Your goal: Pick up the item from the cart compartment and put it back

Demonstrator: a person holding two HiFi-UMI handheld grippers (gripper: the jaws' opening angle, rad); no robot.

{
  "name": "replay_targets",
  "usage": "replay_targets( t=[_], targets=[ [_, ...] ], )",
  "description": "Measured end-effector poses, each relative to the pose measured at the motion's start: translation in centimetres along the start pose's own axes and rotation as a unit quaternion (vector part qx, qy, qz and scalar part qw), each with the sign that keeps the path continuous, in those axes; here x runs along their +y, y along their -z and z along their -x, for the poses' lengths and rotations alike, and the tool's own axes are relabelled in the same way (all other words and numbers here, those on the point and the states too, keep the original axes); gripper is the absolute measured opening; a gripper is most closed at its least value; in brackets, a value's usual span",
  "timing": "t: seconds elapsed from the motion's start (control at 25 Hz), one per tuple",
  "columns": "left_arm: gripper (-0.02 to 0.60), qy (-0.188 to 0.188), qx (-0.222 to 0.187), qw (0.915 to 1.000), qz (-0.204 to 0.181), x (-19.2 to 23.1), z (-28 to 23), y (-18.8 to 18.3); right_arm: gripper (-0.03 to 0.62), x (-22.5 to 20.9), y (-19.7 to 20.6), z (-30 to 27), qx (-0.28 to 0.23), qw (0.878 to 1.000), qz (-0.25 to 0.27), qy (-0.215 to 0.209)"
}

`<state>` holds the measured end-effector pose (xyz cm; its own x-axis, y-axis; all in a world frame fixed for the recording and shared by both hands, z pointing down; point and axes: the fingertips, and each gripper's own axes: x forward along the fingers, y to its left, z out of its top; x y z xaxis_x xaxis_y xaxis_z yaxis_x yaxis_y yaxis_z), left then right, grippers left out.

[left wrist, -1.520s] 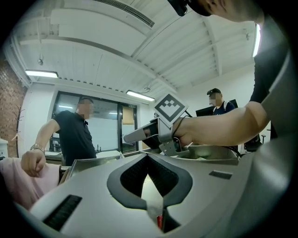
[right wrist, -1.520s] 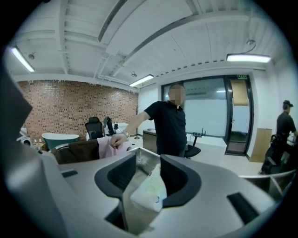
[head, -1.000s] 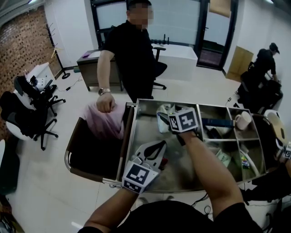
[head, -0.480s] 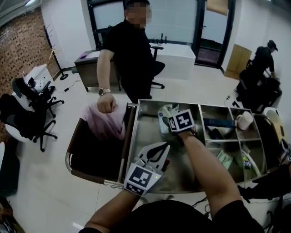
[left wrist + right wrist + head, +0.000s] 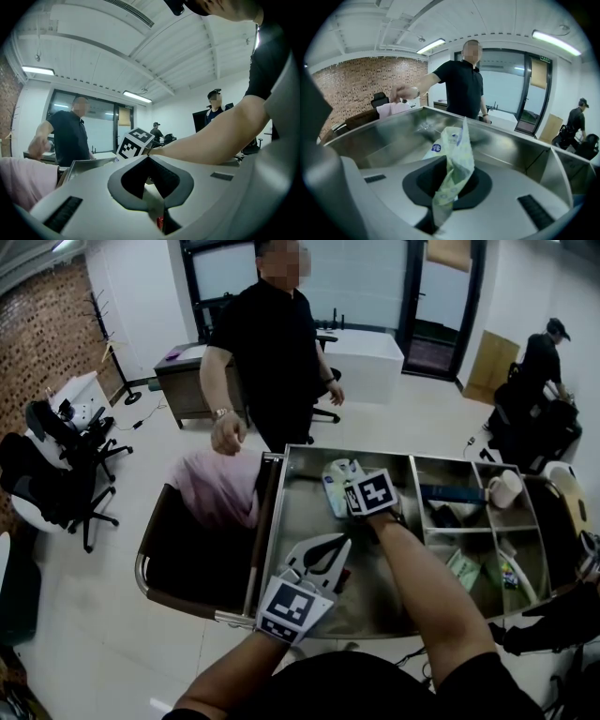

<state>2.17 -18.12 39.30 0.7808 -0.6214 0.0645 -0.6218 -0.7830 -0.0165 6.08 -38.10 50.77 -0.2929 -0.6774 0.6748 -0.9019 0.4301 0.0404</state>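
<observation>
Now, at your far left two dark office chairs [image 5: 56, 460] stand by the brick wall, well apart from the cart. The cart's left end is a dark bin [image 5: 183, 563] with a pink cloth [image 5: 220, 488] heaped against its far right corner. A person in black [image 5: 272, 343] stands on the far side of the cart, one fist hanging above that cloth. Next comes the large steel compartment [image 5: 300, 512]. Your left gripper [image 5: 342, 545] sits low over its near edge, pointing level across it toward the far side; its own view shows its jaws brought together at the tips [image 5: 148, 158] with nothing between them. Your right gripper [image 5: 345, 498] is farther in, tilted down into the same compartment near its far wall. Its jaws have just been closing and now pinch the pale green plastic packet [image 5: 336, 476]. In the right gripper view, the packet [image 5: 457, 150] stands up crumpled out of the slot between the jaws, its upper end with blue print toward the far wall. Whether its lower end touches the compartment floor cannot be told. To the right, dividers split the cart into small compartments; a dark blue object [image 5: 450, 493] lies in the far one, with a white roll [image 5: 502, 488] beside it. At the far right a second person [image 5: 544, 362] in a cap bends over dark equipment.
</observation>
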Motion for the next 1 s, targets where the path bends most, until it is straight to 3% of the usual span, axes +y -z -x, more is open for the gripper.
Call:
replay_targets(
  t=[0.12,0.48,1.0],
  targets=[
    [0.0,-0.004,-0.001,1.0,0.001,0.1,0.0,0.0,0.021,-0.2,-0.3,0.6,-0.013,1.0,-0.006,0.002],
    [0.0,-0.013,0.004,0.9999,0.001,0.5,0.2,0.3,0.017,0.1,-1.5,4.6,-0.077,0.995,-0.059,-0.021],
    [0.0,-0.033,-0.003,0.9994,0.004,1.1,0.6,-0.1,0.017,1.8,-3.1,15.3,-0.215,0.969,-0.099,-0.064]
  ],
)
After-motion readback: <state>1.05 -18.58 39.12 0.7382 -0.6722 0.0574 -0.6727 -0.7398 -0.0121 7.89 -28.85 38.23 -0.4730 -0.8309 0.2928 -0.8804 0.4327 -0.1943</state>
